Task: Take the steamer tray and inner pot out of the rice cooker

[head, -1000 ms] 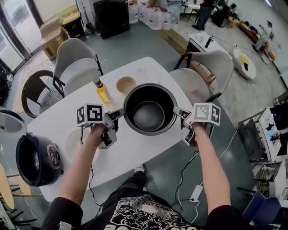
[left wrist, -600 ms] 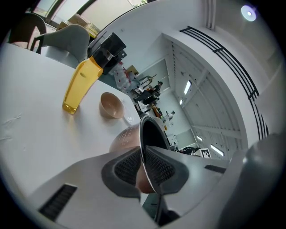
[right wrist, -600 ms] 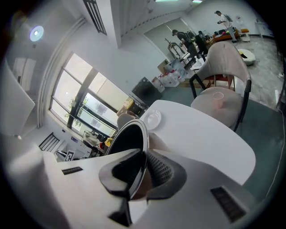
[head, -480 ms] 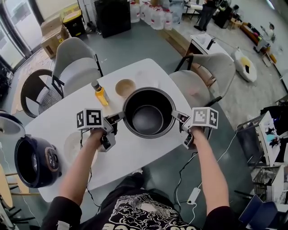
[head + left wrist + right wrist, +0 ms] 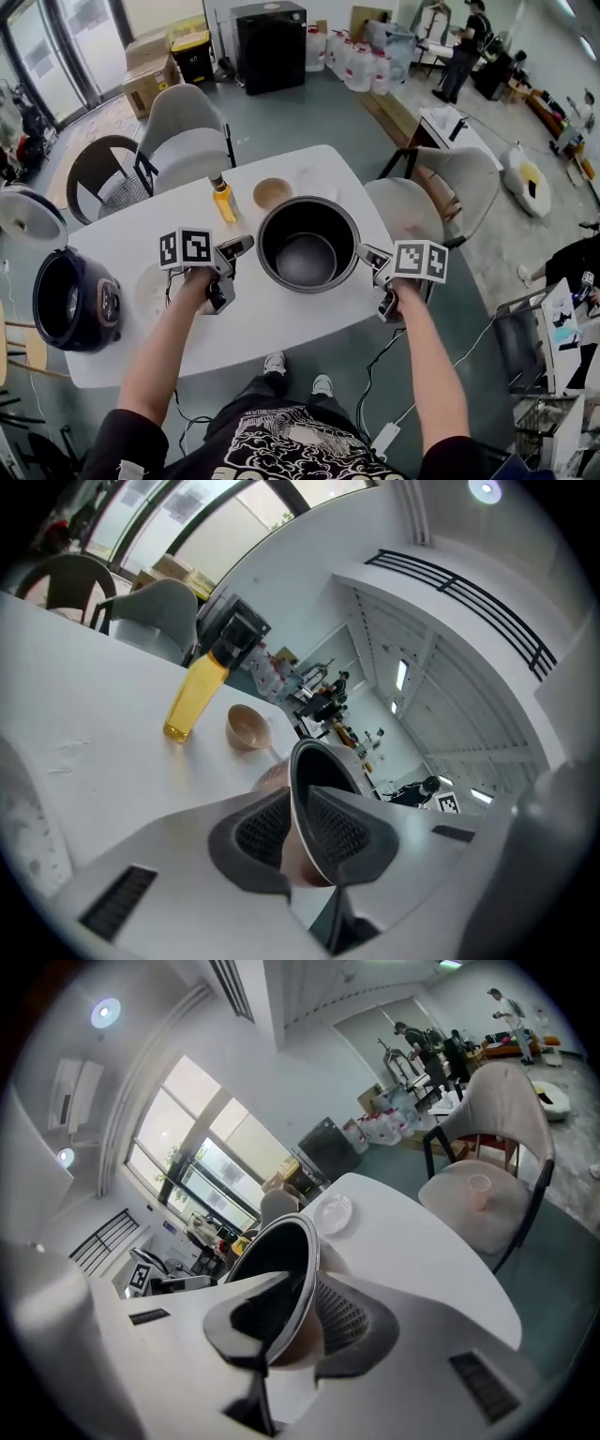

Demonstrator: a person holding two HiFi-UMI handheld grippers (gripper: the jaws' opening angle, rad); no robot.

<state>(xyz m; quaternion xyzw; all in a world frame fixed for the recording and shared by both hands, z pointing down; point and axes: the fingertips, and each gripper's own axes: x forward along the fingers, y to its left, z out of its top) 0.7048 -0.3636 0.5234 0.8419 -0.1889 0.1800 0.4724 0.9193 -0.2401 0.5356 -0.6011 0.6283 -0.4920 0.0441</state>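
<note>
Change: jaws of left gripper point(image 5: 240, 246) and right gripper point(image 5: 364, 253) just eased apart; inner pot point(image 5: 308, 246) in nearly the same spot on the table point(image 5: 281, 323) as a second ago.
Left gripper: at 9 o'clock of the pot; narrow gap, pot rim between the pads, grip slackened.
Right gripper: at 3 o'clock; same narrow gap, rim between the pads, loose.
Edges: right table edge just past the pot at 3 o'clock, right marker cube out over it; grey chair point(image 5: 441, 187) beyond at 2 o'clock.
Open room: bare tabletop at 6 o'clock, up to the near edge.
Inner pot: round, upright, dark inside, bright metal rim, brownish outer wall; right of table centre.
Steamer tray point(image 5: 150, 292): pale, round, flat on the table at 8 o'clock, partly under the left forearm.
Rice cooker point(image 5: 73, 302): dark, lid open, at the table's left end, well apart.
Neighbours: yellow bottle point(image 5: 223, 201) at 10 o'clock, tan bowl point(image 5: 272, 192) at 11, clear dish point(image 5: 317, 183) at 12; near, not touching.
Surface and room: white rounded table; grey-green floor point(image 5: 309, 112); black cabinet point(image 5: 272, 42) and cartons at the far wall.
</note>
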